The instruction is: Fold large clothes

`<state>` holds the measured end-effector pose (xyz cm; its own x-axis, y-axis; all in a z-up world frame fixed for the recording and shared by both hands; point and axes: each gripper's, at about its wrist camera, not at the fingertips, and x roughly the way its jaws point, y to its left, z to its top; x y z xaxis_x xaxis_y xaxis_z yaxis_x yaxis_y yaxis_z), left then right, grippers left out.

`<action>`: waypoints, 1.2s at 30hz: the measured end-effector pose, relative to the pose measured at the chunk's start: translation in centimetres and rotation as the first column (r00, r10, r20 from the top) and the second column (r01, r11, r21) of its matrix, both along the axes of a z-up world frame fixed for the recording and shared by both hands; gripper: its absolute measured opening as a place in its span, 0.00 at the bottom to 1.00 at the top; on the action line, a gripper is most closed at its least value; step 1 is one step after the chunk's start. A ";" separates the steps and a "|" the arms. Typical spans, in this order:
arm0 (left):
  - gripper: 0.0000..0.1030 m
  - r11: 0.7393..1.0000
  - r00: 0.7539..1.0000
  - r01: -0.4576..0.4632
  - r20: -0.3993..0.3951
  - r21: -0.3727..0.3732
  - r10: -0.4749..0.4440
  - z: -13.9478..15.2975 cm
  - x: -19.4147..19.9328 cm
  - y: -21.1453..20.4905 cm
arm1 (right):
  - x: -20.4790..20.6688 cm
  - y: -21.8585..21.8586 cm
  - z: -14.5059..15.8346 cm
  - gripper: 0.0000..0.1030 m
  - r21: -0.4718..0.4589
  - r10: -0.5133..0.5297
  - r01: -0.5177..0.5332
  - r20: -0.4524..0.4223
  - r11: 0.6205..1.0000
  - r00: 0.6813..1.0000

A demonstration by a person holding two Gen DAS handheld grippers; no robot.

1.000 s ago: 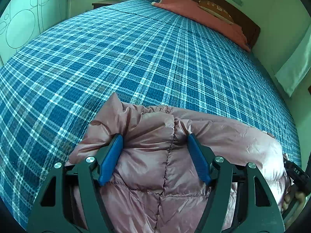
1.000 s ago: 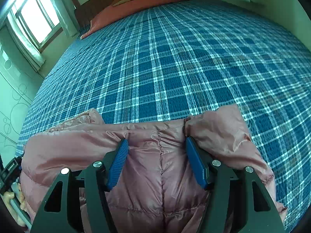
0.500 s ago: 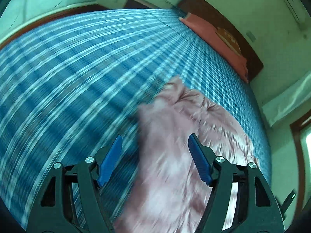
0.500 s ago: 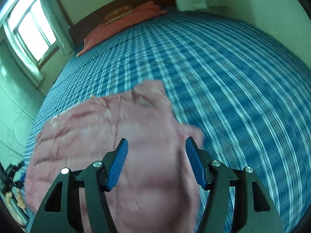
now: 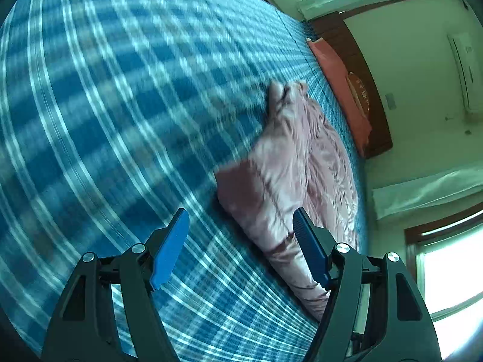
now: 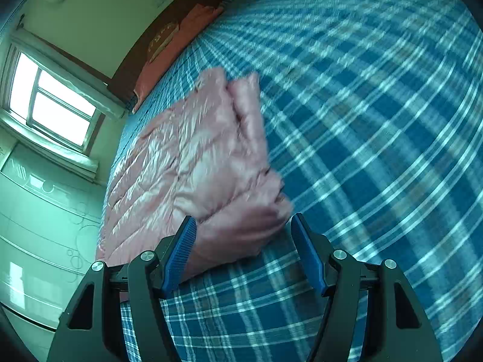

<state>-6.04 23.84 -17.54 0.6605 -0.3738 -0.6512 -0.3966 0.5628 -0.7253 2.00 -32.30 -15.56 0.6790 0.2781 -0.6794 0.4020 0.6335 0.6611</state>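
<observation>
A pink quilted puffer jacket [image 5: 299,163] lies folded on the blue plaid bed [image 5: 120,120]. In the left wrist view my left gripper [image 5: 241,250] is open and empty, raised above the bed, with the jacket ahead and to the right. In the right wrist view the jacket [image 6: 193,163] lies ahead and to the left. My right gripper [image 6: 243,252] is open and empty, raised above the jacket's near corner. Both views are motion-blurred and tilted.
A red pillow [image 5: 341,90] lies against the dark wooden headboard [image 5: 362,69] at the far end of the bed. Windows [image 6: 51,102] and curtains line the walls. A pale wardrobe [image 6: 39,226] stands beside the bed.
Both grippers have let go of the jacket, pulled back and risen away from it. The jacket now lies flat on the bed. The cameras have tilted sideways.
</observation>
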 end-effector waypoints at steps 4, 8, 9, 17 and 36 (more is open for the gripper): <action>0.69 1.000 0.999 -0.026 0.025 -0.006 0.026 -0.4 1.3 -1.4 | 1.6 0.5 -0.7 0.63 0.040 -0.057 0.056 0.036 0.998 0.998; 0.65 0.998 0.997 -0.058 0.050 0.024 0.057 -0.2 3.0 -2.3 | 3.0 0.3 -1.7 0.64 0.089 -0.114 0.110 0.044 0.990 0.992; 0.60 0.998 0.997 -0.059 0.044 0.031 0.058 -0.3 3.5 -2.6 | 3.1 0.5 -1.8 0.62 0.084 -0.125 0.121 0.044 0.989 0.991; 0.12 0.994 0.998 -0.034 0.065 0.106 0.027 0.9 4.7 -3.9 | 4.8 1.7 -0.5 0.19 0.039 -0.087 0.084 0.093 0.996 0.992; 0.10 0.973 0.999 -0.005 0.054 0.230 -0.007 2.8 -0.7 -3.9 | -1.4 1.7 -0.1 0.17 0.034 -0.064 0.061 0.103 0.998 0.993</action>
